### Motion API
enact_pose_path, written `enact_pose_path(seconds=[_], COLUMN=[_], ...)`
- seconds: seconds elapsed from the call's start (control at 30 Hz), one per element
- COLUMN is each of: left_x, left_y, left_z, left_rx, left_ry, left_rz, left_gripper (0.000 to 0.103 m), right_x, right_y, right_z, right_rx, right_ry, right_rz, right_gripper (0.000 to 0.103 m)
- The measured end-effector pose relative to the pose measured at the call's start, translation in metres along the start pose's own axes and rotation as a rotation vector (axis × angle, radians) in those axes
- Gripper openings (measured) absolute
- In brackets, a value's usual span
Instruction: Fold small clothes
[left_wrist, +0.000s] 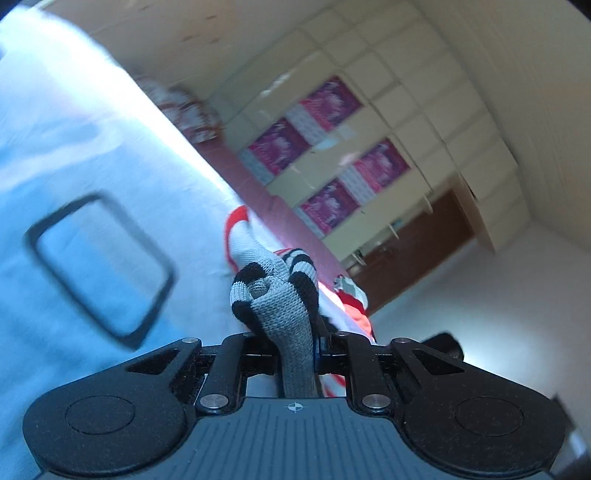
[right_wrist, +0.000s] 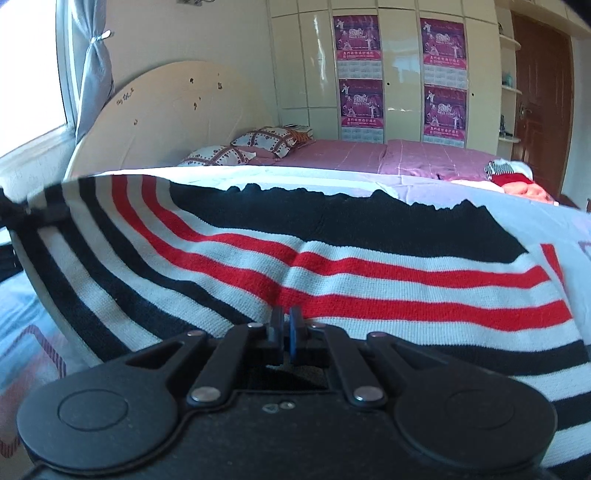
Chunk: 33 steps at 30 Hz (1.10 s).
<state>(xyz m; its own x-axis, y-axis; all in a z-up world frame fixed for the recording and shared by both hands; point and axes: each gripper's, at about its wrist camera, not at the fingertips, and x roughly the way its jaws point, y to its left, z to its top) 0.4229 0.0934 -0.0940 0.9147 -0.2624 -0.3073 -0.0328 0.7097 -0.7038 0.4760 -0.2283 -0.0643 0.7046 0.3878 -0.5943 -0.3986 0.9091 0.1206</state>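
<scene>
Between the closed jaws of the left gripper (left_wrist: 295, 334): one bunched edge of knit, grey with black bands, pinched tight and lifted off the bedspread (left_wrist: 74, 155). Same item as the striped knit garment (right_wrist: 332, 266), as far as the colours agree.

At the right gripper (right_wrist: 286, 321): fingers drawn narrow, almost touching, at the near hem of the garment; whether any cloth lies between them cannot be told. Garment spreads outward from the tips, red, white and black stripes, its far black edge ragged against the bedspread, its left corner raised and pulled taut toward the left edge of the bed.

Farther out: further small clothes (right_wrist: 513, 181), red, orange and striped, heaped near the bed's far right corner. Pillows (right_wrist: 255, 146) at the headboard end.

Progress, judged: garment held up and stretched, no fold visible; heap unsorted. Folding barely begun.
</scene>
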Motion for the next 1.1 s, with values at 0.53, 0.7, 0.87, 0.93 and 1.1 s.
enact_pose_path(seconds=[0.53, 0.7, 0.87, 0.93, 1.1], left_x=[0.099, 0.031, 0.004, 0.009, 0.033], left_y=[-0.212, -0.195, -0.130, -0.103, -0.085], left_z=[-0.117, -0.067, -0.016, -0.005, -0.023], left_rx=[0.588, 0.408, 0.303, 0.215, 0.174], left_ry=[0.481, 0.343, 0.195, 0.216, 0.318], left_rz=[-0.131, -0.233, -0.007, 0.049, 0.074], left_gripper=[0.045, 0.045, 0.060, 0.060, 0.060], right_x=[-0.147, -0.168, -0.134, -0.116, -0.076], right_y=[-0.197, -0.217, -0.194, -0.176, -0.149], right_z=[-0.043, -0.057, -0.045, -0.043, -0.028], right_rx=[0.835, 0.917, 0.913, 0.907, 0.888], right_ry=[-0.156, -0.192, -0.096, -0.030, 0.044], right_rz=[0.005, 0.094, 0.272, 0.324, 0.333], right_gripper=[0.087, 0.087, 0.091, 0.092, 0.067])
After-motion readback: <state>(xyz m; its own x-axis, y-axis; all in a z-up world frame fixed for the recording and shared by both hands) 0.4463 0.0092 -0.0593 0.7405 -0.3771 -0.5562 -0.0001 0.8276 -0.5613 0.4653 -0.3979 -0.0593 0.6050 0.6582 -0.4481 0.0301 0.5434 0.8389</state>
